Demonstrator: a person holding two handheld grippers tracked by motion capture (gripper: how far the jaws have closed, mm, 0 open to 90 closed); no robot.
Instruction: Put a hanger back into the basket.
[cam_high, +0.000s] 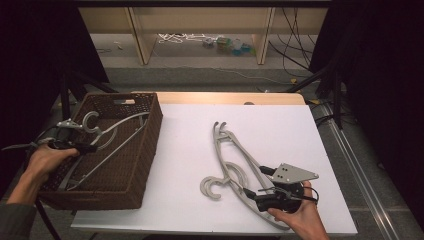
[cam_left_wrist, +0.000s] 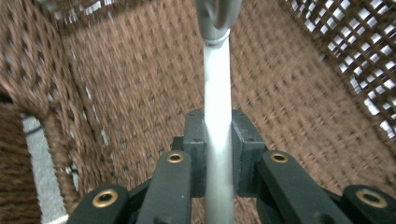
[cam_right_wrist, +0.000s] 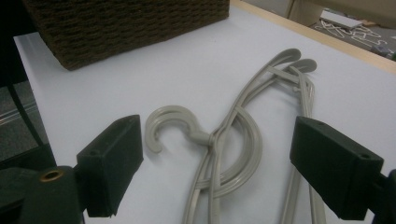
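In the high view, a brown wicker basket (cam_high: 131, 172) sits at the left edge of a white table (cam_high: 190, 150). A grey hanger (cam_high: 107, 132) lies inside it, with its hook near the basket's far left rim. The person's left hand (cam_high: 45, 160) holds the left gripper (cam_high: 92, 148) over the basket's left wall, reaching onto that hanger. To the right, on the bare tabletop, lie stacked grey hangers (cam_high: 231, 165), their hooks curling toward the near side. The right hand (cam_high: 297, 217) holds the right gripper (cam_high: 254, 181) at the near right, with its jaws at the stack's near end.

In the left gripper view, the left gripper (cam_left_wrist: 218, 154) is clamped on the hanger's pale grey bar (cam_left_wrist: 217, 116), which runs straight up between the two black jaws. Woven basket walls (cam_left_wrist: 140, 84) surround it.

In the right gripper view, the right gripper (cam_right_wrist: 217, 163) stands wide open, its jaws apart on either side of the stacked hangers (cam_right_wrist: 233, 140). The hangers' hook (cam_right_wrist: 170, 123) curls toward the left jaw, without touching it. The basket (cam_right_wrist: 126, 23) stands far left.
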